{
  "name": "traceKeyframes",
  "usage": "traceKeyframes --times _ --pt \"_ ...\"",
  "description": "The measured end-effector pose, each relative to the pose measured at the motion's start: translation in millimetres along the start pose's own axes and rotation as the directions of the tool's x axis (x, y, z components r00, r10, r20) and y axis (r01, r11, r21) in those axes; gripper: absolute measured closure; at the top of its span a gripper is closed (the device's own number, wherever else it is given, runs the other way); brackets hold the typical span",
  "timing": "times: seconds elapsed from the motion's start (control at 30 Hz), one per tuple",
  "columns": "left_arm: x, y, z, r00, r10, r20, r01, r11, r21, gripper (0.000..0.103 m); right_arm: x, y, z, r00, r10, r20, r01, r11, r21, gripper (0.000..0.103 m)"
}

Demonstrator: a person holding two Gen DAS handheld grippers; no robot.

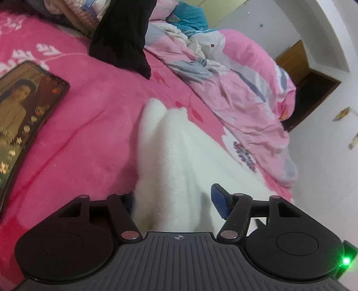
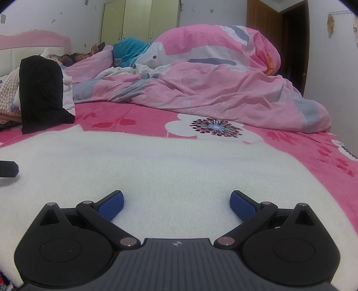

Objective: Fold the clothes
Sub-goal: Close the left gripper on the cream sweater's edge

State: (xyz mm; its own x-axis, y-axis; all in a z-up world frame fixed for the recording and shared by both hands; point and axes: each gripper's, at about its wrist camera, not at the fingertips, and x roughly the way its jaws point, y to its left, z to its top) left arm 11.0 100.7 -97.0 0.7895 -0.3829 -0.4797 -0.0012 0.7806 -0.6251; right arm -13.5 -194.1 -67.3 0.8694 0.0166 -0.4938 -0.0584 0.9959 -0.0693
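- Right wrist view: right gripper (image 2: pixel 176 202) rests with jaws apart on the white sweater (image 2: pixel 170 165), spread over the pink bedsheet (image 2: pixel 313 156); rumpled duvet (image 2: pixel 212 76) and wardrobe (image 2: pixel 138 20) lie ahead.
- Left gripper (image 1: pixel 174 201) has a bunched fold of sweater (image 1: pixel 172 156) between its jaws; whether it pinches, I cannot tell.

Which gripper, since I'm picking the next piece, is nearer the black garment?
Left. The left gripper has the black garment straight ahead; from the right gripper it lies far left.
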Motion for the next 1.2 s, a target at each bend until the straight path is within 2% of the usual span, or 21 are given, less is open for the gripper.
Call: traceKeyframes --times 0.27,0.47,0.63,0.87,1.2 --pt "1 -18 -1 0.995 0.102 0.006 -0.102 0.990 0.098 0.050 0 1 0 1.000 -0.001 0.003 0.001 1.000 0.000 0.000" --pt "4 -32 -2 0.984 0.178 0.003 -0.176 0.971 0.160 0.050 -1 1 0 1.000 -0.001 0.003 0.001 1.000 0.000 0.000" --pt "7 -39 0 0.974 0.225 -0.009 -0.219 0.956 0.193 0.045 -1 1 0 1.000 -0.002 0.004 0.002 1.000 0.000 0.000" --pt "11 -48 1 0.961 0.275 -0.008 -0.265 0.932 0.246 0.037 -2 1 -1 1.000 -0.003 0.009 0.003 1.000 0.000 0.000" --pt "12 -53 -1 0.954 0.299 0.009 -0.289 0.914 0.285 0.036 -1 1 -1 1.000 -0.004 0.014 0.004 1.000 0.001 0.000"
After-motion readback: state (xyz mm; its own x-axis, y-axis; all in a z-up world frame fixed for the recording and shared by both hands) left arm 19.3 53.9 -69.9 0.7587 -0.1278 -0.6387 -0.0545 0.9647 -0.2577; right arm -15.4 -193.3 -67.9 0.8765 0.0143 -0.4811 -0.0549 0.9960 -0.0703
